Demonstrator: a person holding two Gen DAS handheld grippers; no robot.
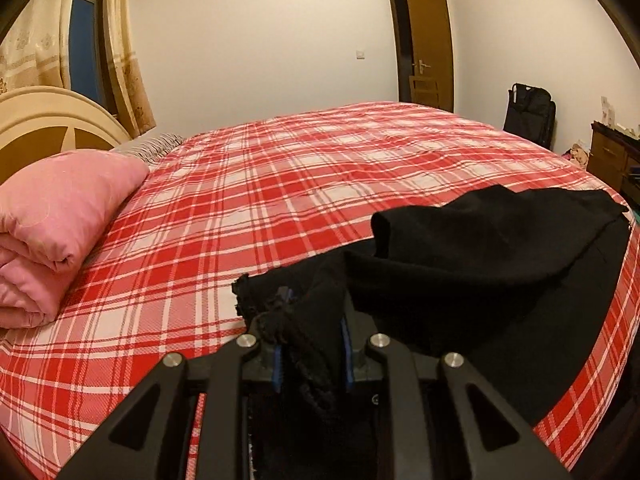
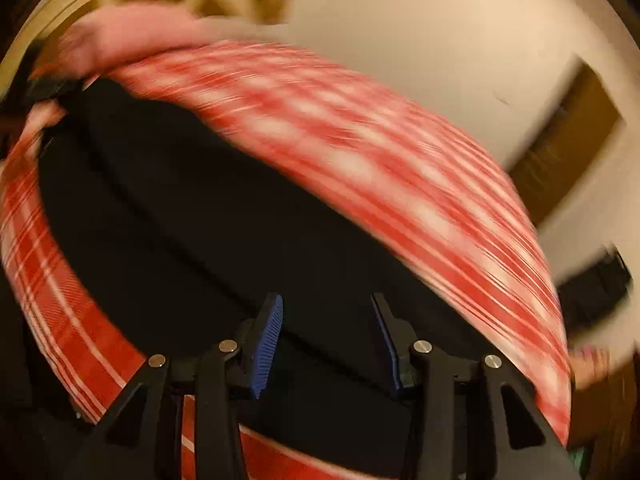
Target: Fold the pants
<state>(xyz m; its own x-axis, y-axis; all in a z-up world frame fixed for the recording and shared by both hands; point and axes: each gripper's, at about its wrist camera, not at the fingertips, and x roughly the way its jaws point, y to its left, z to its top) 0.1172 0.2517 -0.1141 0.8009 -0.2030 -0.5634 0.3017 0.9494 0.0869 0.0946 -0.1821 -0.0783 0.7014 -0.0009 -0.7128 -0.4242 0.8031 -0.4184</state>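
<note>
Black pants point(image 1: 480, 272) lie on the red plaid bed point(image 1: 280, 184), bunched and partly folded over at the right. My left gripper point(image 1: 312, 320) is shut on a frayed end of the pants, with black cloth pinched between its blue pads. In the blurred right wrist view the pants point(image 2: 208, 216) spread flat across the bed point(image 2: 400, 168). My right gripper point(image 2: 326, 312) is open and empty just above the near edge of the pants, with its blue pads point(image 2: 266, 344) apart.
A folded pink quilt point(image 1: 60, 224) sits at the left by the cream headboard point(image 1: 48, 120). A striped pillow point(image 1: 152, 146) lies behind it. A brown door point(image 1: 428, 44), a black bag point(image 1: 530, 114) and a wooden dresser point(image 1: 612, 156) stand beyond the bed.
</note>
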